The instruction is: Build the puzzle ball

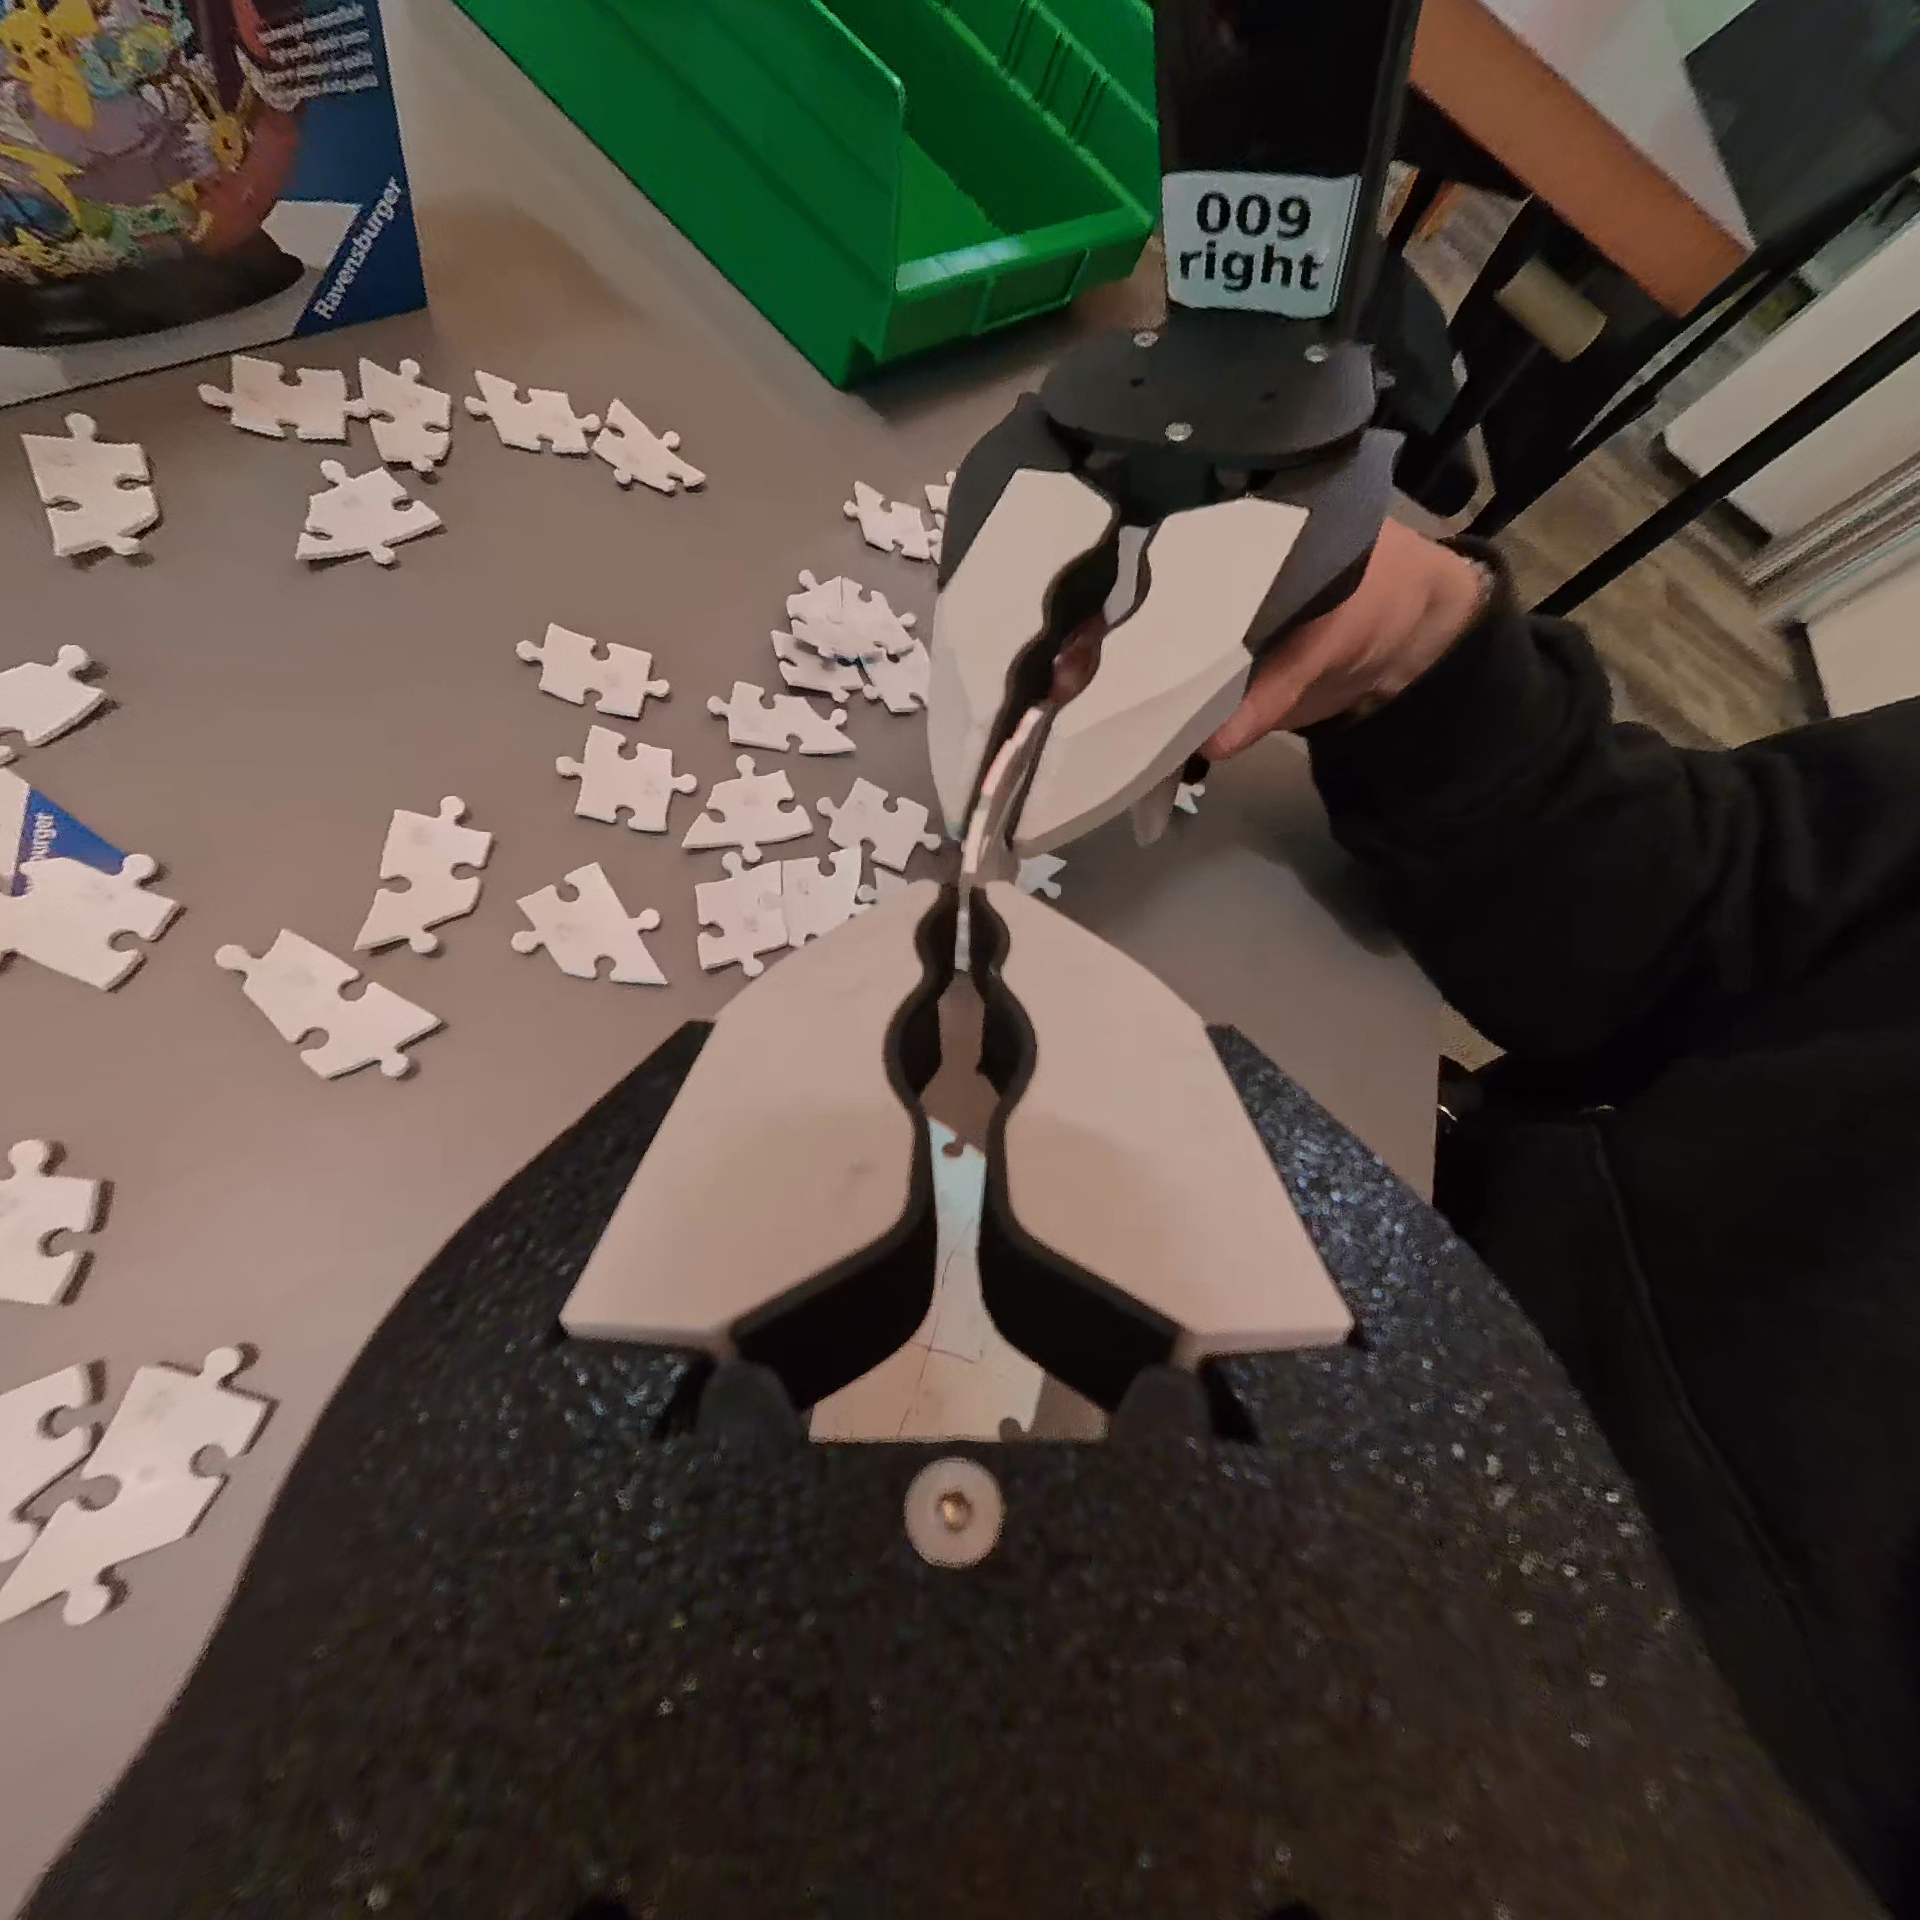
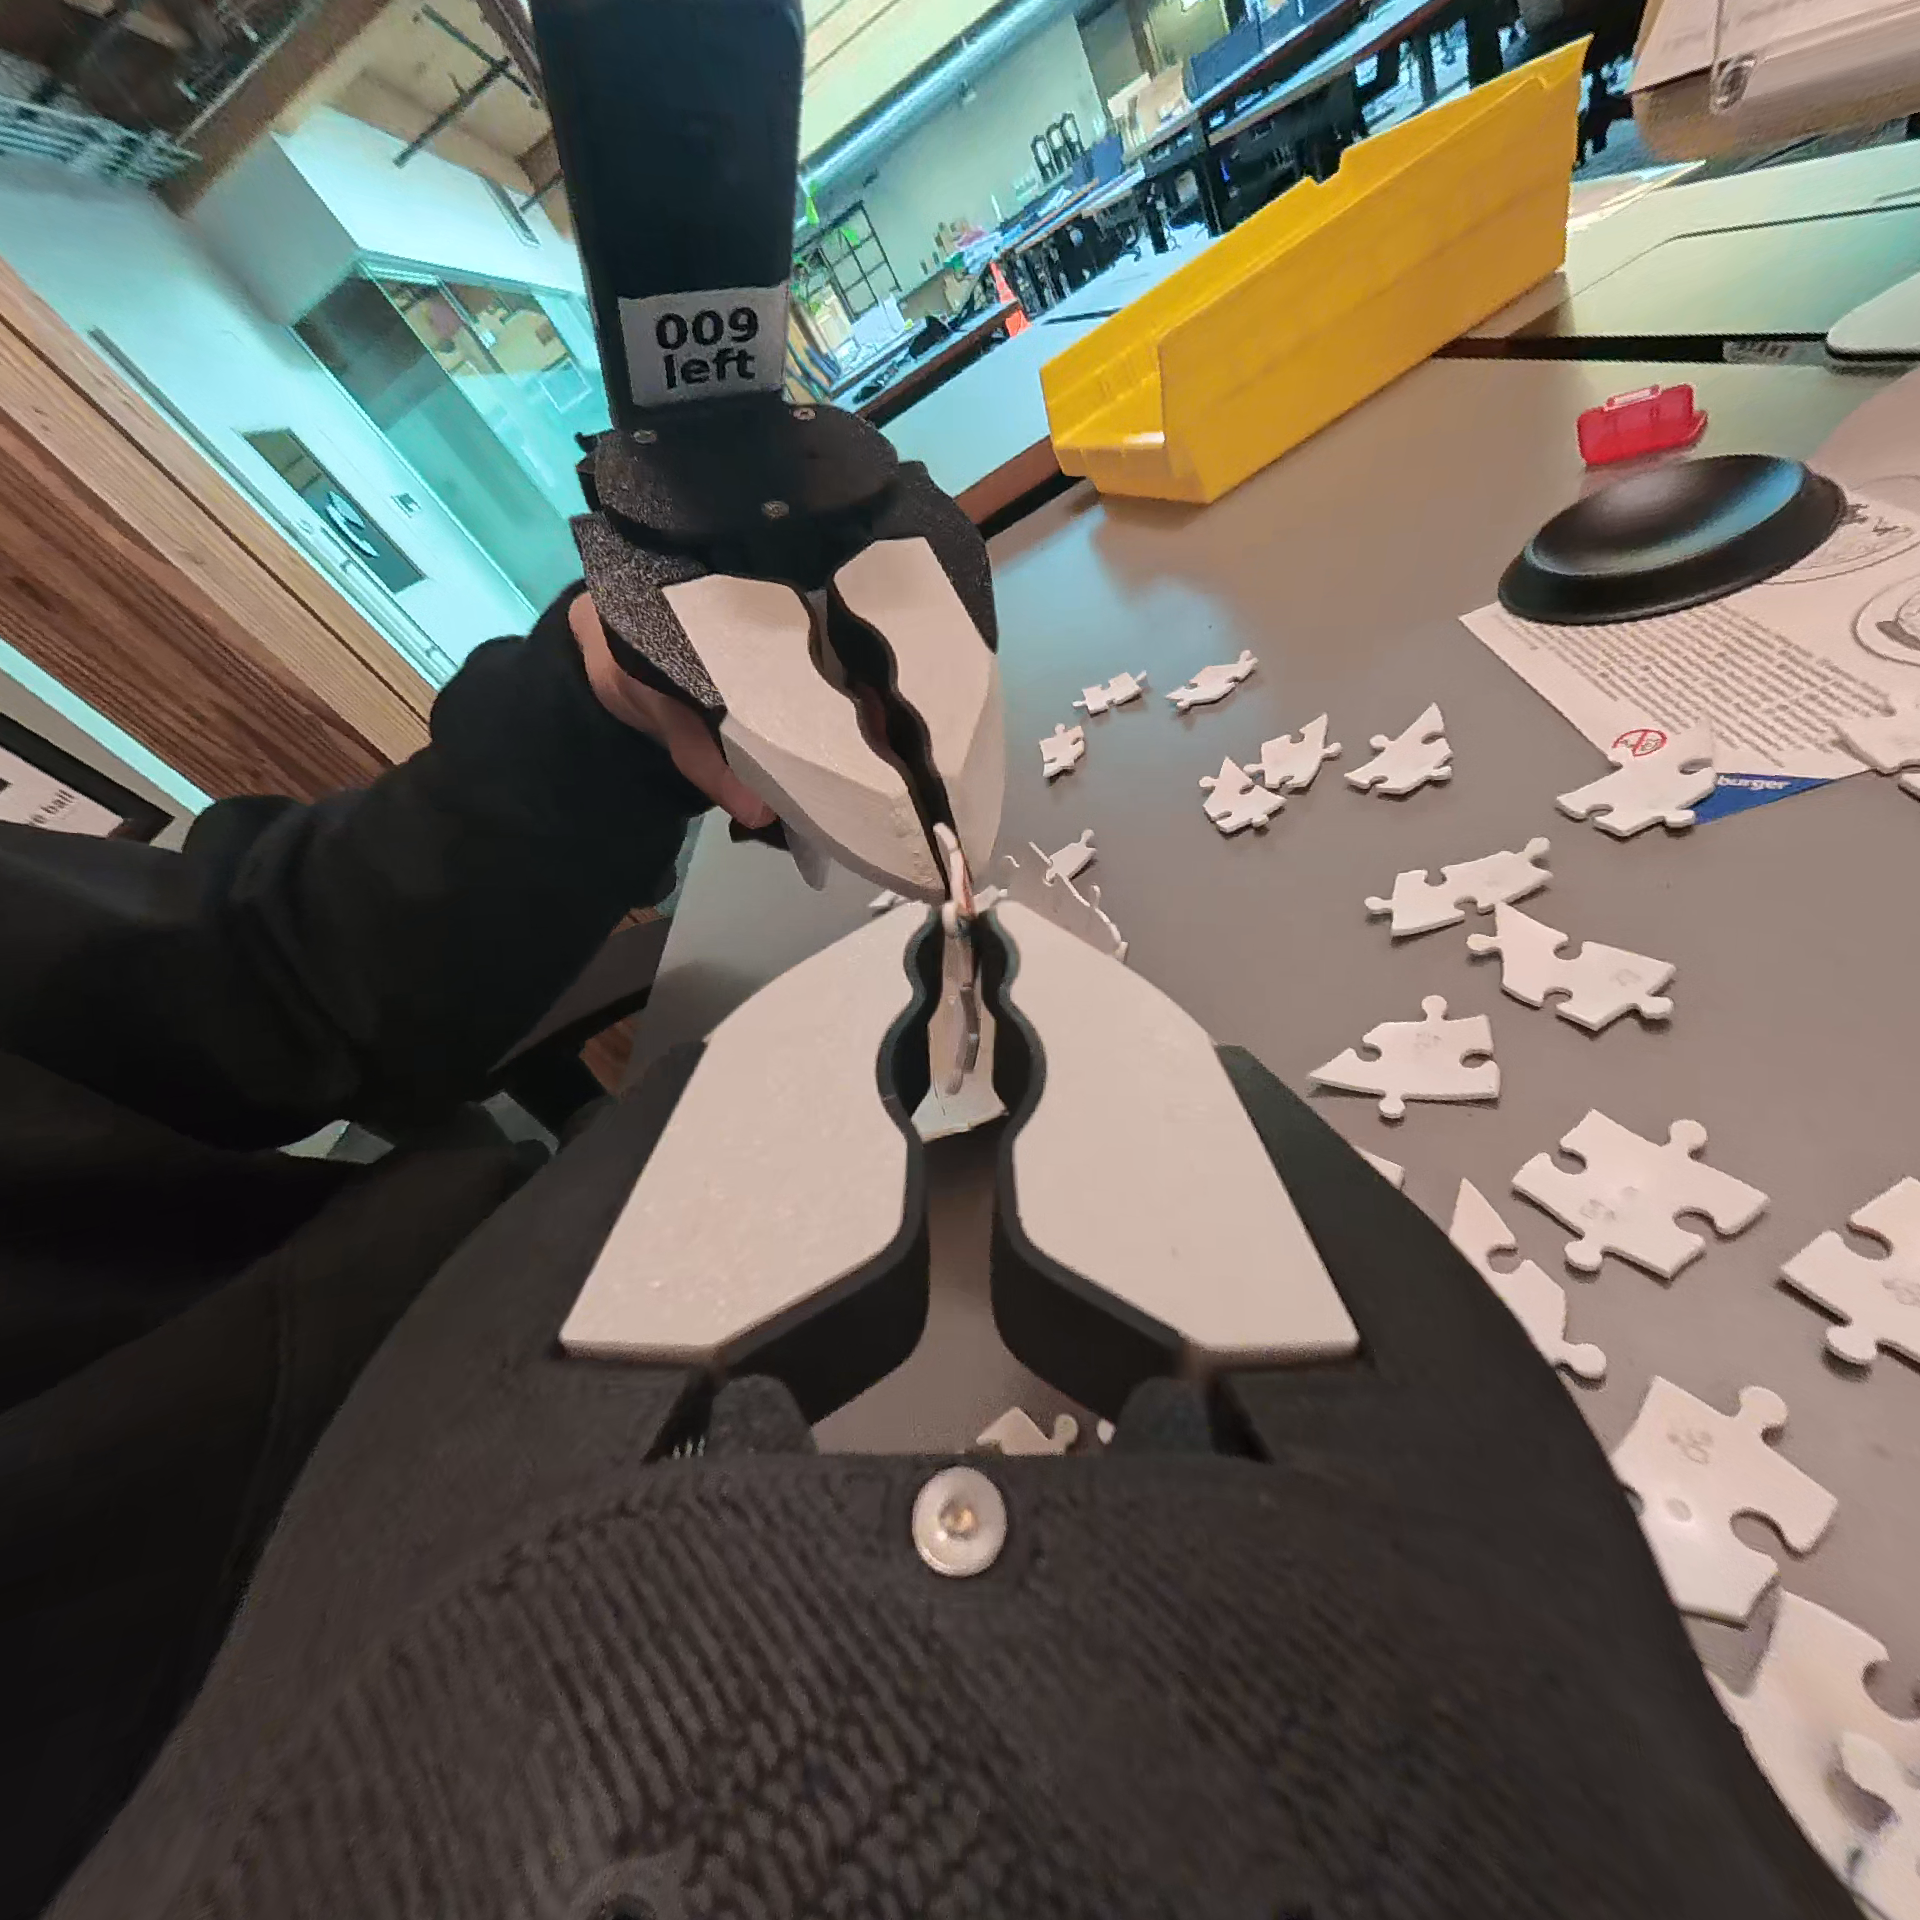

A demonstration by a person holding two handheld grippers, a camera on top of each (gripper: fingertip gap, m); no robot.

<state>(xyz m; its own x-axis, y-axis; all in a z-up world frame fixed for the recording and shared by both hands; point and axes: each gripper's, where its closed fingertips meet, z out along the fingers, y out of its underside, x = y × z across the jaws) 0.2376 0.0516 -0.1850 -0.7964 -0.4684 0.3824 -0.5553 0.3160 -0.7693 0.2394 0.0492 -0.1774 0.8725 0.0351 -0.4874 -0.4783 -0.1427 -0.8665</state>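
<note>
My two grippers meet tip to tip above the grey table (image 1: pixel 312 623). In the left wrist view, my left gripper (image 1: pixel 966 906) is shut on a thin white puzzle piece (image 1: pixel 964 930) held edge-on between its tips. The right gripper (image 1: pixel 1000 826) comes down from above it, gripping another white puzzle piece (image 1: pixel 1016 764). In the right wrist view, my right gripper (image 2: pixel 961 916) is shut on that white puzzle piece (image 2: pixel 954 1013), edge-on between its fingers. The left gripper (image 2: pixel 951 878) points down at it with its small piece (image 2: pixel 948 847). The two pieces touch at the tips.
Several loose white puzzle pieces (image 1: pixel 613 670) lie face down across the table. A green bin (image 1: pixel 935 187) and a puzzle box (image 1: pixel 187 156) stand at the back. A yellow bin (image 2: pixel 1299 312), a black round stand (image 2: pixel 1673 540) and a printed sheet (image 2: pixel 1662 675) lie to the right. My two grippers' fingertips are within a few centimetres of each other.
</note>
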